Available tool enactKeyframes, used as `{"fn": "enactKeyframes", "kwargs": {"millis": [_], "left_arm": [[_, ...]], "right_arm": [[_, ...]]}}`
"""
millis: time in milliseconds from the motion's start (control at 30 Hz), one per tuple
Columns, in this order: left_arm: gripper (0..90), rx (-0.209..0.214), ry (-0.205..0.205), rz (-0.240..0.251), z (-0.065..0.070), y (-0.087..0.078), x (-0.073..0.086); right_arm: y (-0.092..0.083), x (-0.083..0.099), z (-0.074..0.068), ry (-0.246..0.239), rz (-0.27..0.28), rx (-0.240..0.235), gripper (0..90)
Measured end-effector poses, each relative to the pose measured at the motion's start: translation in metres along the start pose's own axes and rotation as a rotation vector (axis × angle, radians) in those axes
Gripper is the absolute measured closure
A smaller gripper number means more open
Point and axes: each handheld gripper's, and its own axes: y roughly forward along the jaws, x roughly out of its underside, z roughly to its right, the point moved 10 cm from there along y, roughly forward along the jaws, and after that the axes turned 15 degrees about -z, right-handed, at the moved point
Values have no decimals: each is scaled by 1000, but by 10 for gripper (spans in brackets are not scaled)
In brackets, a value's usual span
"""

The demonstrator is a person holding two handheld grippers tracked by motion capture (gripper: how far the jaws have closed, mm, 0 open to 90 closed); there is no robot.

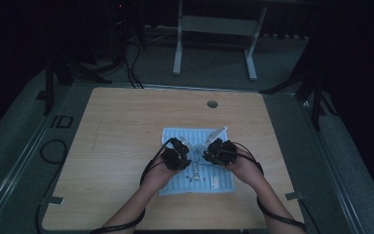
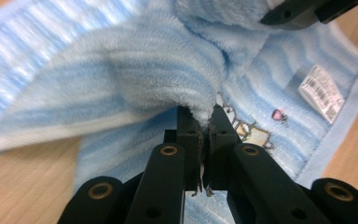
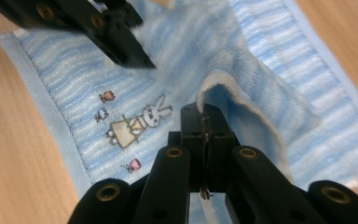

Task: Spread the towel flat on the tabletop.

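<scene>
We hold the blue striped towel (image 1: 214,139) mid-desk (image 1: 121,126), the left gripper (image 2: 205,119) and right gripper (image 3: 204,114) each clenched on a thin pinch of lifted edge. Such shallow bites could slip as we pull, and uneven lifting would skew any fold toward the far side.

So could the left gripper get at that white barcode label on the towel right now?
Probably not as things stand. The left gripper is shut on a fold of the towel, so it would have to let go first. The label itself lies uncovered on the flat part nearby, with nothing on it.
</scene>
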Motion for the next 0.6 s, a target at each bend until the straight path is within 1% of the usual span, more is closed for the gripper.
{"fn": "enactKeyframes", "kwargs": {"millis": [67, 200, 267, 300, 333, 367, 400, 433, 500, 533, 567, 600], "left_arm": [[861, -3, 2, 13, -1, -9, 2], [861, 31, -9, 33, -4, -29, 7], [861, 27, -27, 53, -10, -39, 9], [861, 29, -38, 62, -15, -43, 10], [860, 20, -53, 68, -21, -48, 11], [861, 20, -53, 68, -21, -48, 11], [861, 36, -90, 70, -34, -53, 15], [860, 34, -105, 70, -40, -54, 16], [860, 33, -141, 58, -54, -54, 21], [860, 47, -166, 54, -62, -53, 23], [860, 35, -186, 49, -69, -52, 25], [859, 31, -196, 37, -75, -50, 27]], "right_arm": [[-6, 3, 2, 2, 13, 9, 886], [-18, 13, 9, 36, 43, 11, 886], [-23, 19, 16, 58, 49, 17, 886], [-25, 22, 20, 71, 56, 17, 886], [-27, 24, 24, 92, 64, 9, 886], [-27, 24, 24, 92, 64, 9, 886], [-28, 28, 29, 108, 67, 10, 886], [-30, 35, 38, 152, 78, 2, 886], [-31, 39, 46, 179, 90, 0, 886], [-32, 43, 51, 204, 94, -4, 886], [-32, 47, 56, 222, 96, -15, 886], [-31, 51, 61, 236, 96, -13, 886]]}}
